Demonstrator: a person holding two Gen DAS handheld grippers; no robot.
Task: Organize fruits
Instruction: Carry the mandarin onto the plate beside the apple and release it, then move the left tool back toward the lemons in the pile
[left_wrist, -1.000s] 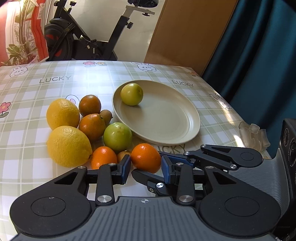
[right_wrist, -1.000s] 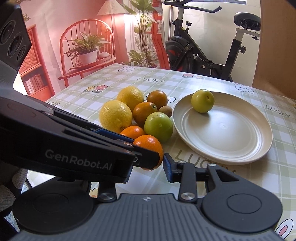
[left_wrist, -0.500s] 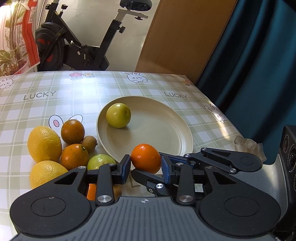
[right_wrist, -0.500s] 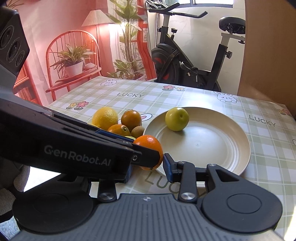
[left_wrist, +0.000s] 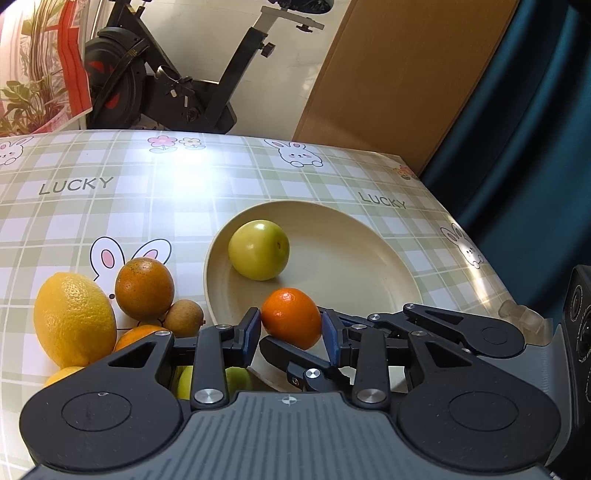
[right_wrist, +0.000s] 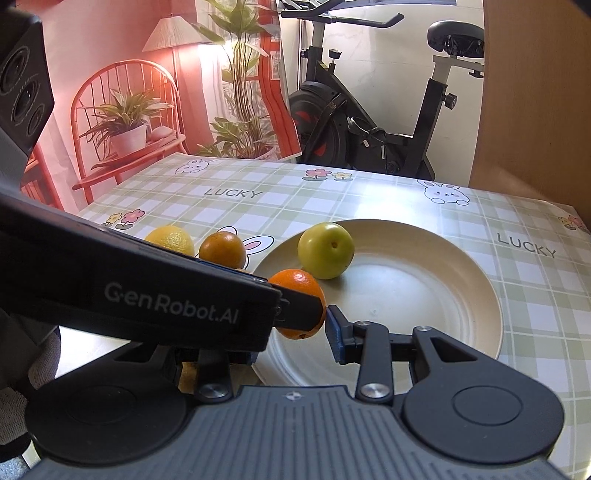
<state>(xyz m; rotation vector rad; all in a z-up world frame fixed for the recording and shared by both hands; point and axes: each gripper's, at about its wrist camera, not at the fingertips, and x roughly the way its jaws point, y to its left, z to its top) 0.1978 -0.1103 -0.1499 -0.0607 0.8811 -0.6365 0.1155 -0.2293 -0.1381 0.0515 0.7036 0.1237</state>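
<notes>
While its jaws pinch the small orange (left_wrist: 291, 318) from both sides, the left gripper (left_wrist: 291, 330) hangs over the near rim of the plate (left_wrist: 369, 254), presumably to set it beside the green fruit (left_wrist: 258, 249). The right gripper (right_wrist: 295, 325), narrowly parted, grips nothing. Other citrus waits on the desk (left_wrist: 110, 206) at left.

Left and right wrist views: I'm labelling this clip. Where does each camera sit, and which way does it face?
Left wrist: on the left tool, facing forward and down at the orange it grips by the plate rim; its fingers show, the right tool at right.
Right wrist: on the right tool, facing likewise; one own finger shows, the left tool crosses in front.
Shared: orange, plate, green fruit, exercise bike.
</notes>
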